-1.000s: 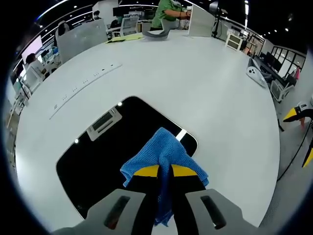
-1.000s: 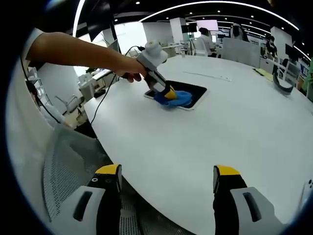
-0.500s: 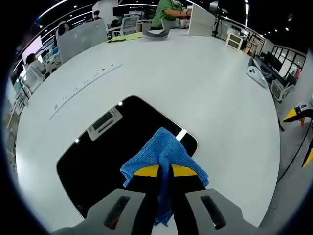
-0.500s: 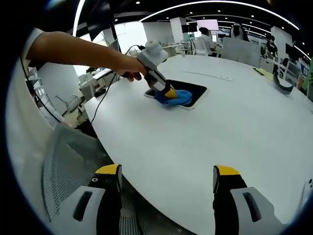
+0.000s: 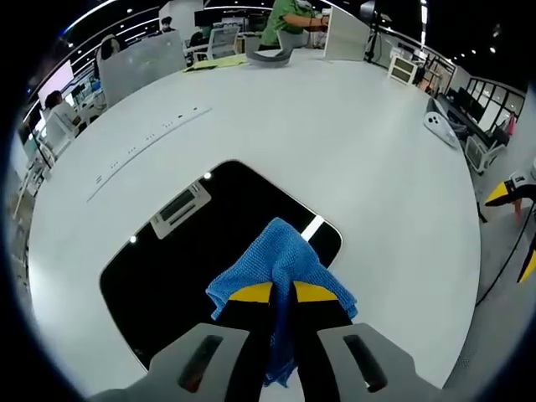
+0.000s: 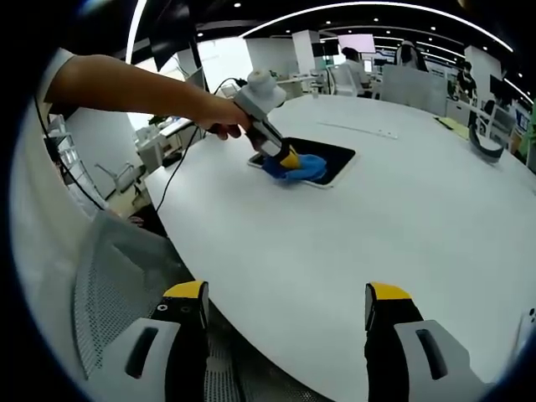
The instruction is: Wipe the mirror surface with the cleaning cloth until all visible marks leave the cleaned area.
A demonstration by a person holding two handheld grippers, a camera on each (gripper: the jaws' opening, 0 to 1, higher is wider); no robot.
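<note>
A dark rectangular mirror (image 5: 176, 251) lies flat on the round white table (image 5: 335, 134) and reflects ceiling lights. My left gripper (image 5: 282, 293) is shut on a blue cleaning cloth (image 5: 280, 255), which it presses onto the mirror's near right part. In the right gripper view the mirror (image 6: 335, 156) lies far across the table, with the cloth (image 6: 301, 167) on it under the left gripper (image 6: 289, 159), held by a person's hand (image 6: 219, 117). My right gripper (image 6: 285, 306) stands open over the table's near edge, holding nothing.
A white mouse-like device (image 5: 437, 127) lies at the table's far right edge. A grey mesh chair (image 6: 117, 276) stands below the table's near edge. A thin strip (image 5: 146, 142) runs across the table beyond the mirror. People sit at desks in the background.
The left gripper with the cloth has shifted very slightly over the mirror. The right gripper has not moved.
</note>
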